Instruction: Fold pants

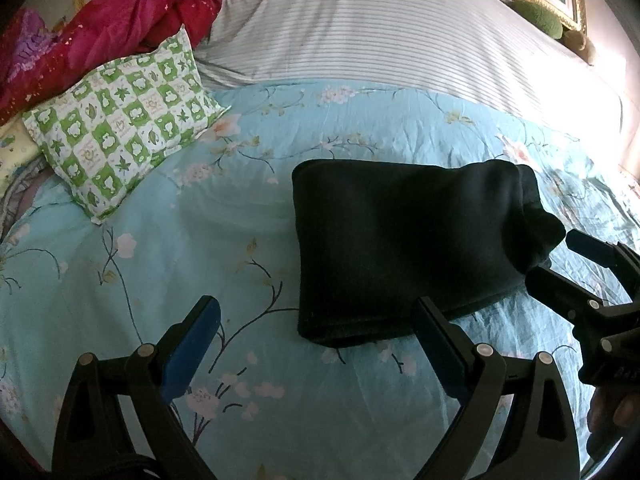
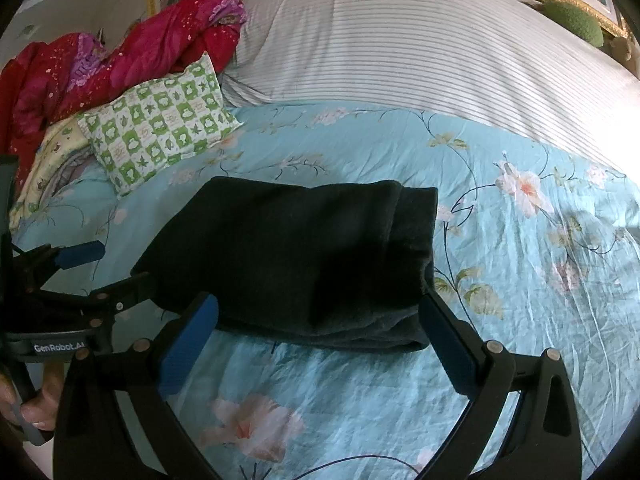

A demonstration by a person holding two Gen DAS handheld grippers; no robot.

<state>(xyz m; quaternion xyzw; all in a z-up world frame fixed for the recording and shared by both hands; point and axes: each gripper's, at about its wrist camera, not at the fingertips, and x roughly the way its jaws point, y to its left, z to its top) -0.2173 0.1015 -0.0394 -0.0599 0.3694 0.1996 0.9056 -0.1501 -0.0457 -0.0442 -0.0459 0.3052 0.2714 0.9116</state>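
At frame centre on the bed point(image 2: 520, 320), folded pants point(image 2: 296, 256) lie flat. Left tool point(image 1: 320, 344) and right tool point(image 2: 320, 340) both gape, empty. Risk: a finger snagging the near edge could undo the fold.

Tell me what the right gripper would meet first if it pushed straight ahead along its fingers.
Most likely the folded black pants: the open right gripper has its fingers on either side of their near edge, above the blue floral bedspread. How high it sits above the fabric is unclear.
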